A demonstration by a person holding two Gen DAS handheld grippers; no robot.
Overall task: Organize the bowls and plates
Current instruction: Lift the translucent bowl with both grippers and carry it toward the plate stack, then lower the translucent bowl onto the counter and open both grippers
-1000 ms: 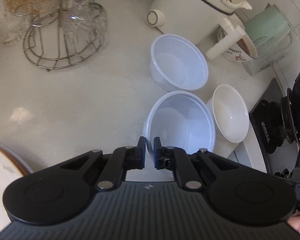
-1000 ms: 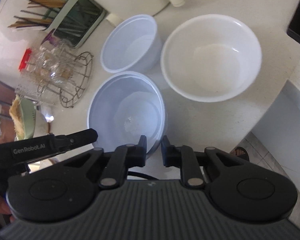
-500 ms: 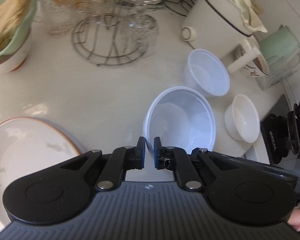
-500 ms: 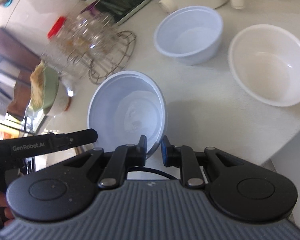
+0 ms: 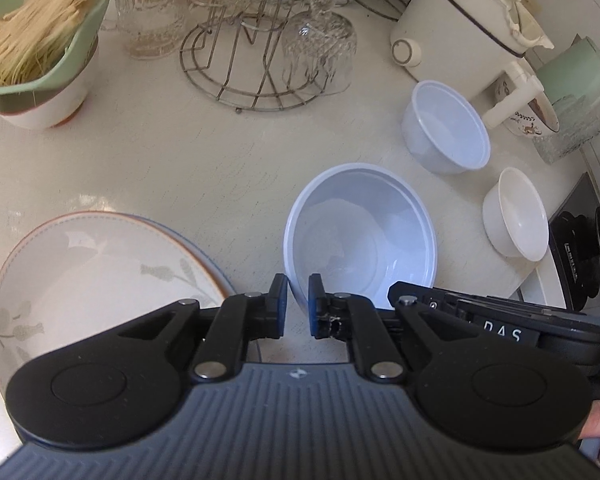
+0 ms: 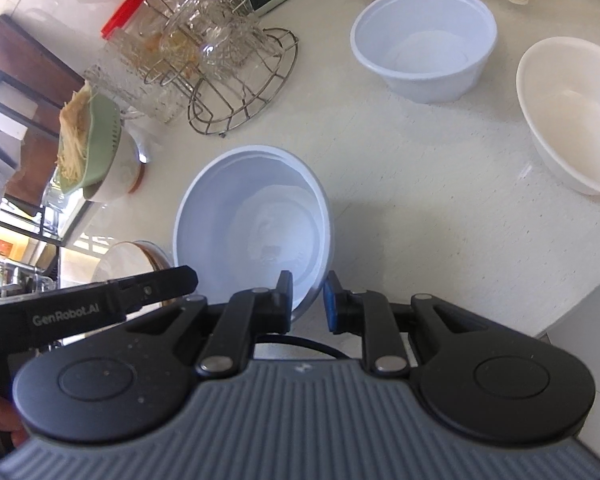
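Both grippers are shut on the rim of one large pale blue bowl, which also shows in the right wrist view. My left gripper pinches its near-left rim and my right gripper pinches its near-right rim. The bowl hangs above the counter. A second blue bowl and a cream bowl sit to the right; both also show in the right wrist view, the blue one beside the cream one. A stack of patterned plates lies at the left.
A wire rack with upturned glasses stands at the back. A green strainer of noodles sits on a bowl at the far left. A white rice cooker, a green kettle and a black stove are at the right.
Both grippers have carried the large blue bowl leftward, away from the other two bowls. The plate stack and the noodle strainer have come into the left wrist view.
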